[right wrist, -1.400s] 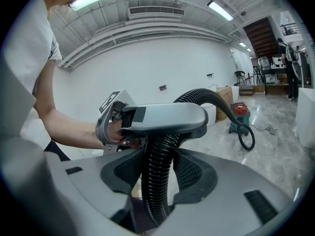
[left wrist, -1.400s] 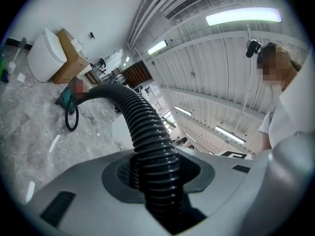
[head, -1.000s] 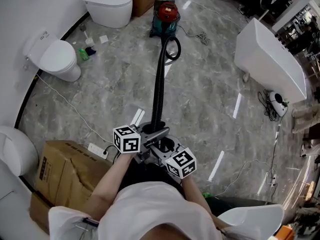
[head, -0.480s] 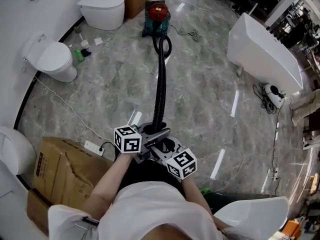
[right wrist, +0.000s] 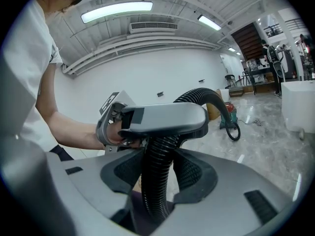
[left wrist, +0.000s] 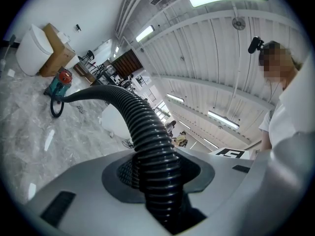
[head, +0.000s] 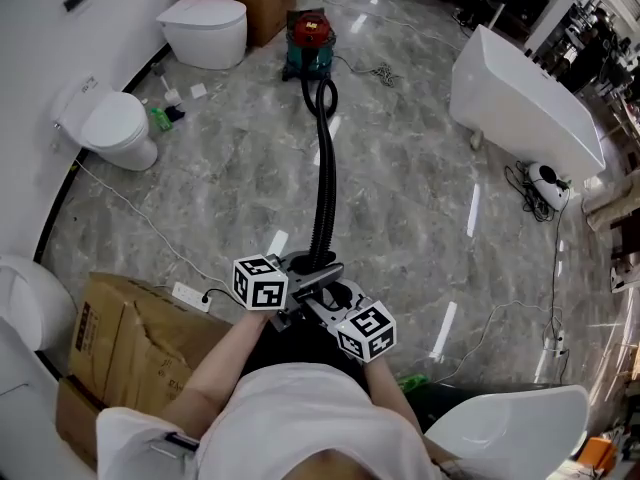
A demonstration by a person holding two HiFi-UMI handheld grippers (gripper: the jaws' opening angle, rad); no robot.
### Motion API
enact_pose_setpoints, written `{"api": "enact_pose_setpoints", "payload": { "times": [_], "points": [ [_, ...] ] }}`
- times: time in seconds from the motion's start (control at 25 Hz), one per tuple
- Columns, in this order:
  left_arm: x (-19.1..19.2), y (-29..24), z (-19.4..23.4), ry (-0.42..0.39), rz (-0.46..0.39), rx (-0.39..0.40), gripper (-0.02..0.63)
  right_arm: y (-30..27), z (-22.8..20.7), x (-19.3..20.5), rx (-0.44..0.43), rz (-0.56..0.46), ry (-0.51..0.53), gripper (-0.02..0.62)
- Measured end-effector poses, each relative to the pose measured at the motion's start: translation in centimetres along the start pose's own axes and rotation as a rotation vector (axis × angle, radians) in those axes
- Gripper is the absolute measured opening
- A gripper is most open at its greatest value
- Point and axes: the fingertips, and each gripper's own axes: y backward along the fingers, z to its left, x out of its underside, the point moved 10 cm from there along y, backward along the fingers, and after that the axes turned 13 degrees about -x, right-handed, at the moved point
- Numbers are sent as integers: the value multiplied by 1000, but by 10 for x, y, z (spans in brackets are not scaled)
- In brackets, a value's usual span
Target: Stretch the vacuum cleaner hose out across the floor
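Observation:
A black ribbed vacuum hose (head: 323, 188) runs almost straight across the marble floor from the red and teal vacuum cleaner (head: 308, 36) to my hands, with a small loop (head: 322, 96) beside the cleaner. Both grippers hold its near end at waist height. My left gripper (head: 303, 274) is shut on the hose (left wrist: 150, 151), which fills the gap between its jaws. Just behind it, my right gripper (head: 335, 305) is shut on the hose (right wrist: 156, 181) too. In the right gripper view the left gripper (right wrist: 162, 119) clamps the hose just ahead, and the cleaner (right wrist: 229, 116) stands far off.
Two toilets (head: 115, 128) (head: 207, 28) stand along the left wall with small bottles between them. A torn cardboard box (head: 130, 343) and a power strip (head: 188, 295) lie at my left. A white bathtub (head: 520, 108) and loose cables (head: 545, 183) are at the right.
I have backed away from the cleaner with both grippers still on the hose. The hose now lies longer and straighter, and its loop by the cleaner has shrunk.

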Motion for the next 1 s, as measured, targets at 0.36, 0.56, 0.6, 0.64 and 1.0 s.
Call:
{"api": "enact_pose_setpoints", "payload": {
  "times": [0.36, 0.56, 0.6, 0.64, 1.0],
  "points": [
    [-21, 15, 0, -75, 14, 10, 160, -16, 7, -18, 5, -7, 4, 190],
    [-28, 36, 13, -40, 13, 28, 158, -38, 16, -24, 2, -12, -7, 190],
    [-28, 40, 16, -28, 10, 35, 156, -41, 18, -24, 3, -17, -10, 190],
    [-29, 43, 18, -19, 5, 41, 156, -45, 19, -24, 5, -22, -10, 190],
    [-43, 53, 26, -14, -62, 36, 153, -53, 18, -35, 3, -53, 56, 192]
  ]
}}
